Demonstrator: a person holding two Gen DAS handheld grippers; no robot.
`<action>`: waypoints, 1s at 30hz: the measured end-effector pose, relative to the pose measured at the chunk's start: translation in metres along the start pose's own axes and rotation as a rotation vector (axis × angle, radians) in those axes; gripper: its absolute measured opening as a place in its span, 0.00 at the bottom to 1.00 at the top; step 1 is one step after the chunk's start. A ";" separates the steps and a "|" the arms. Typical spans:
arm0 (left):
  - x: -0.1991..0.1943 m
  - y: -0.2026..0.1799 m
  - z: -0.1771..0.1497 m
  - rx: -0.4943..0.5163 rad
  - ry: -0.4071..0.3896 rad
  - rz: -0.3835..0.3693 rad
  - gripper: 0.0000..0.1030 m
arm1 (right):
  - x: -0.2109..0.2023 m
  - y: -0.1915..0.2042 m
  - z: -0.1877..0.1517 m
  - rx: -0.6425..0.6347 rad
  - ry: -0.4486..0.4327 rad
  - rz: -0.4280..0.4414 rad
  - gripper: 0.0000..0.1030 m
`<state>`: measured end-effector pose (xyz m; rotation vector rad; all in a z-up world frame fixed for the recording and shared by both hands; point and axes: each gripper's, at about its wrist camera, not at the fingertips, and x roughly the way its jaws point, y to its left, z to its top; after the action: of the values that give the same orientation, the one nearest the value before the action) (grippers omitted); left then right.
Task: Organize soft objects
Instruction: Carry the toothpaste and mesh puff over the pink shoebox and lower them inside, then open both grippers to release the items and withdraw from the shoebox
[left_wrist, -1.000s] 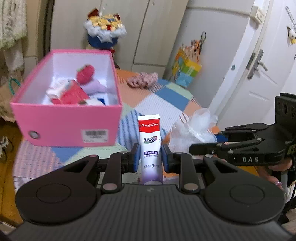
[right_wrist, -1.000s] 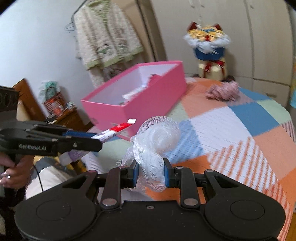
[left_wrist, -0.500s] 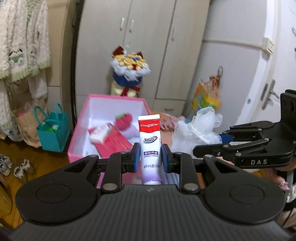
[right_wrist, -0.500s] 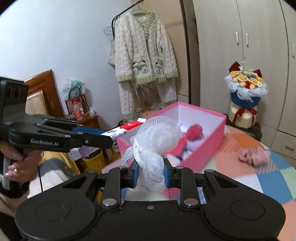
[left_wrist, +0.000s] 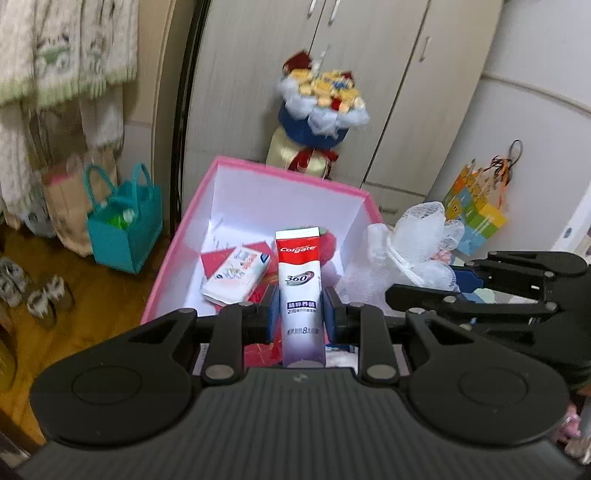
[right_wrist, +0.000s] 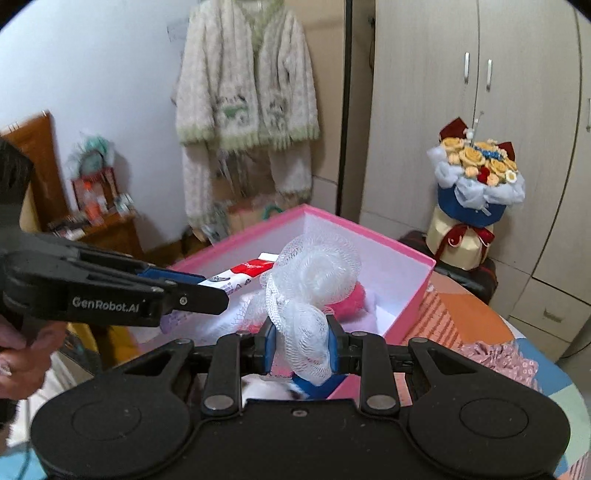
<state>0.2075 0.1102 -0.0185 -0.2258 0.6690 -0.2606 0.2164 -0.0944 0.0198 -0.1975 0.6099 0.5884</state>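
My left gripper (left_wrist: 298, 313) pinches the toothpaste tube (left_wrist: 301, 291) upright over the pink box (left_wrist: 177, 254); my right gripper (right_wrist: 301, 345) clamps the white bath pouf (right_wrist: 310, 280) — box rim at twelve o'clock; both sit above its contents.

Black left tool (left_wrist: 298, 310), blue pads, silver screws, ribbed housing, black right tool (right_wrist: 301, 341), white "GenRobot.AI" lettering

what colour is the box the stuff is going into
Pink outside, white inside; the box shows best in the left wrist view.
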 end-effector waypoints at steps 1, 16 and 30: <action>0.009 0.001 0.002 -0.006 0.017 0.004 0.23 | 0.007 0.000 0.000 -0.014 0.013 -0.021 0.31; 0.065 -0.003 0.003 0.002 0.150 0.039 0.26 | 0.071 0.005 0.002 -0.225 0.171 -0.096 0.39; -0.017 -0.001 -0.017 0.056 0.040 -0.071 0.42 | -0.005 0.004 -0.017 -0.110 -0.022 -0.003 0.72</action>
<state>0.1840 0.1121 -0.0210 -0.1916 0.6933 -0.3520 0.2027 -0.0991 0.0091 -0.2947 0.5563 0.6208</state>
